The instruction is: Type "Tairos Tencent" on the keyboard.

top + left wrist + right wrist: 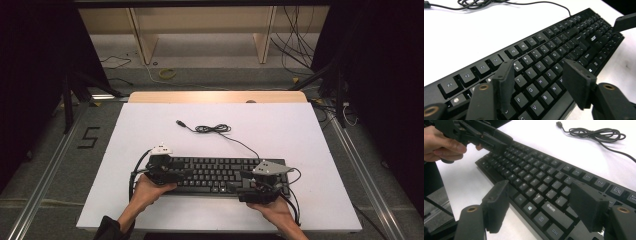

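A black keyboard (215,175) lies on the white tabletop (150,130) near its front edge. Its cable (215,129) is bunched behind it and ends in a USB plug (179,121). My left gripper (540,82) hovers over the left end of the keyboard (554,50) with its jaws spread, not pressing on anything. In the right gripper view the left gripper (486,137) hangs above the far keys, held by a hand (441,145). My right gripper (541,205) stands open over the right end of the keyboard (536,177), one jaw past its front edge.
Beyond the white top runs a wooden strip (215,96), then the floor with loose wires (300,45) and a yellow ring (167,73). Metal rails (45,175) flank the table. The coiled cable (596,132) lies on bare white surface behind the keyboard.
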### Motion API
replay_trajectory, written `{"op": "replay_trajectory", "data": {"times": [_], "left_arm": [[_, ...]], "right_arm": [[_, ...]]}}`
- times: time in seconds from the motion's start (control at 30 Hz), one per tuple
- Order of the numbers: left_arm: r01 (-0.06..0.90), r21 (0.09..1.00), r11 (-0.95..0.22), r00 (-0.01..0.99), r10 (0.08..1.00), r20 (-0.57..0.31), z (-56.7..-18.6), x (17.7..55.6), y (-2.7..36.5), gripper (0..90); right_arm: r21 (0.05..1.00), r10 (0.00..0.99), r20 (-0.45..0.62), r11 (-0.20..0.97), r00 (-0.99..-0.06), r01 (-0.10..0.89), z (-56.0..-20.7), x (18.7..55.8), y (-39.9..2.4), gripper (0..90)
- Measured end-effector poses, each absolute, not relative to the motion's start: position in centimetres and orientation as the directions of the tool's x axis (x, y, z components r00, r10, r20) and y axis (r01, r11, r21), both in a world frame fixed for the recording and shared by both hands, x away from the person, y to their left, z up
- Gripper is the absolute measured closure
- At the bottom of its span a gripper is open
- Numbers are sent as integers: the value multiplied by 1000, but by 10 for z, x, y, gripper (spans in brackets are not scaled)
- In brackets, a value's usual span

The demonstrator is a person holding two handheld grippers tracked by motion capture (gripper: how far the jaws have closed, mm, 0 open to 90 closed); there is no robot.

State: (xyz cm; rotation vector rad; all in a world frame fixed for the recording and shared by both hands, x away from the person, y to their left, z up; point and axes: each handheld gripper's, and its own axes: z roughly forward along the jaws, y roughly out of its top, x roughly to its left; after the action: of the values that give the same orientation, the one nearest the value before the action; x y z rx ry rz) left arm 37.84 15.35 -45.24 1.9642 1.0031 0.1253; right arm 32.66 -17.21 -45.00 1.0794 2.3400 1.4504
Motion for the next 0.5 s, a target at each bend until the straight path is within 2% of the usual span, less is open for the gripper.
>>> {"op": "replay_trajectory", "data": {"times": [0.23, 0.5], "left_arm": [[586, 780, -222, 666, 681, -306, -450, 372, 162, 352], [569, 798, -200, 674, 669, -314, -449, 363, 170, 313]], "right_arm": [[843, 665, 205, 252, -718, 475, -449, 325, -177, 330], [851, 669, 203, 241, -715, 467, -448, 322, -183, 330]]}}
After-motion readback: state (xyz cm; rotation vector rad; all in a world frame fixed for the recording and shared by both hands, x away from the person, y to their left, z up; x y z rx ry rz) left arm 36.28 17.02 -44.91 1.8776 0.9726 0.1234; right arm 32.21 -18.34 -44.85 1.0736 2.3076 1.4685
